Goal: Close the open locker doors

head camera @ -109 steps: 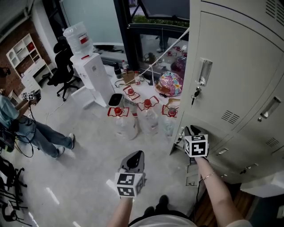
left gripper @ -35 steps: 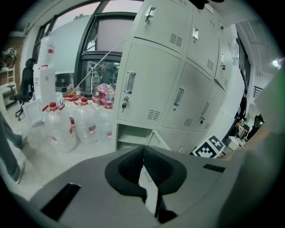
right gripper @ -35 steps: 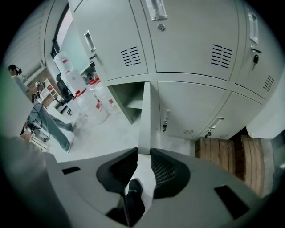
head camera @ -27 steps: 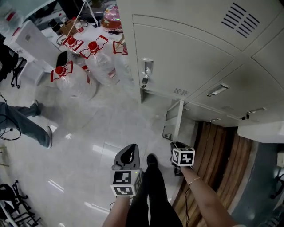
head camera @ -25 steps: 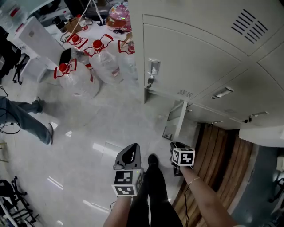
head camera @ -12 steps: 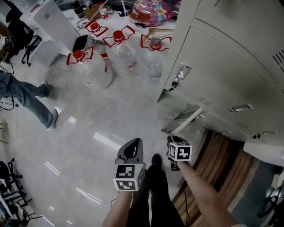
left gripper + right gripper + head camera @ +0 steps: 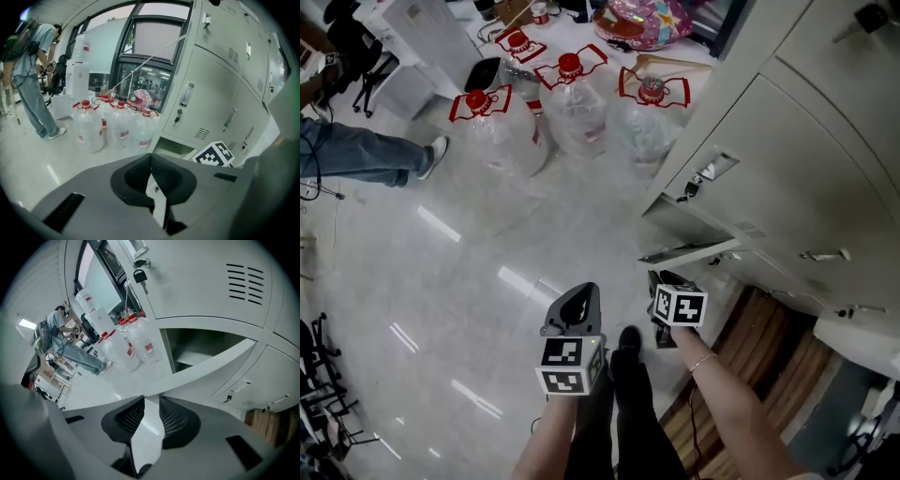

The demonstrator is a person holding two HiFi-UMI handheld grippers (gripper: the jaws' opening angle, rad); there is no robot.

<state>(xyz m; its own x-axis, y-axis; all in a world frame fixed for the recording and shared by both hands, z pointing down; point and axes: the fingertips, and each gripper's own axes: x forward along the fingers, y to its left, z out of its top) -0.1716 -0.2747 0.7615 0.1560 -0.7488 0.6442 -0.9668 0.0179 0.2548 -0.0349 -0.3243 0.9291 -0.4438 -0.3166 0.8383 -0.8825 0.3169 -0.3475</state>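
Note:
A grey locker bank fills the right side. One bottom locker door stands partly open, at a narrow angle to its dark compartment. My right gripper is at the door's free end. In the right gripper view the door runs down into the right gripper, and its pale edge fills the gap between the pads, so the jaws are shut on it. My left gripper hangs beside it over the floor. Its tips meet, shut on nothing, in the left gripper view.
Three big water bottles with red caps stand on the floor left of the lockers. A person's legs are at far left, and a white water dispenser is behind. Wooden flooring lies at lower right.
The open door has swung from standing straight out to a narrow angle against the lockers, with my right gripper moving along at its free end. My left gripper moved alongside.

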